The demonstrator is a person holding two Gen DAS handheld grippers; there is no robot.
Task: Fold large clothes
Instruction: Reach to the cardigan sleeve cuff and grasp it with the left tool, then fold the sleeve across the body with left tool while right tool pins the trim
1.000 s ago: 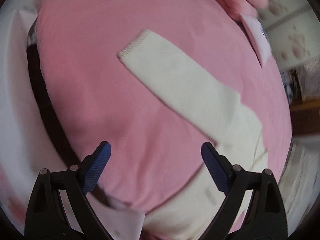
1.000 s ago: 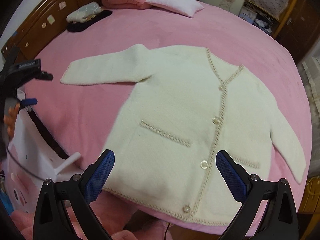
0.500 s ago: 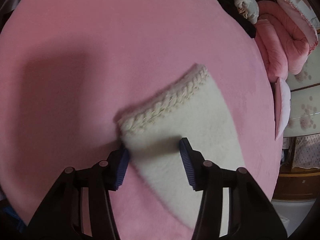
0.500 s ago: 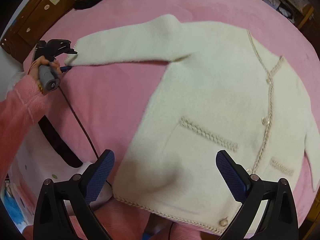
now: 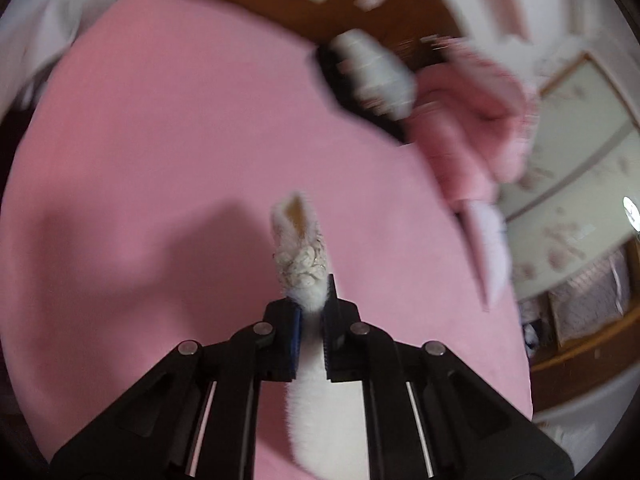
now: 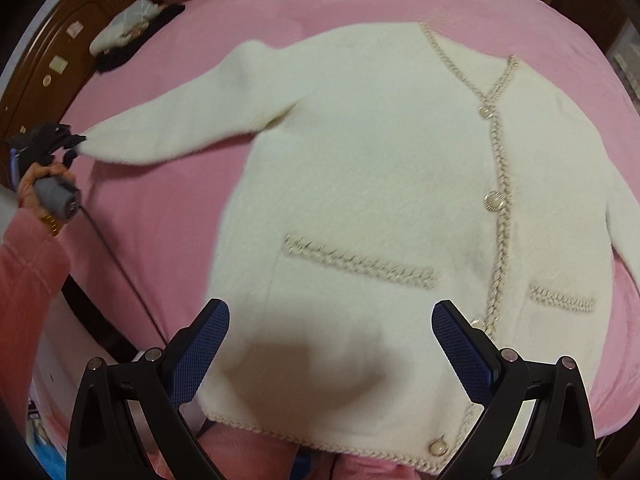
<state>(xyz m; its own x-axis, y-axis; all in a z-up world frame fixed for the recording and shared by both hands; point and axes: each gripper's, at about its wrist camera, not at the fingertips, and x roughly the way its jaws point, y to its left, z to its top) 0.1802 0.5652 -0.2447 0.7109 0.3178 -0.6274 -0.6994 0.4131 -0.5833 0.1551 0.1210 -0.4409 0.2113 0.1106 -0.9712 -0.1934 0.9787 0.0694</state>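
left gripper [image 5: 311, 328] pinches cardigan [image 6: 380, 184] cuff [image 5: 301, 256]; right gripper [image 6: 328, 348] gapes.

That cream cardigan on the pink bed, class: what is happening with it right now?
A person is starting to fold the cardigan, which lies flat and buttoned, front up, on the bed. The left claw is shut on the cuff of one sleeve, seen at the far left in the right wrist view. The right claw is open above the hem, holding nothing. No fold is made yet.
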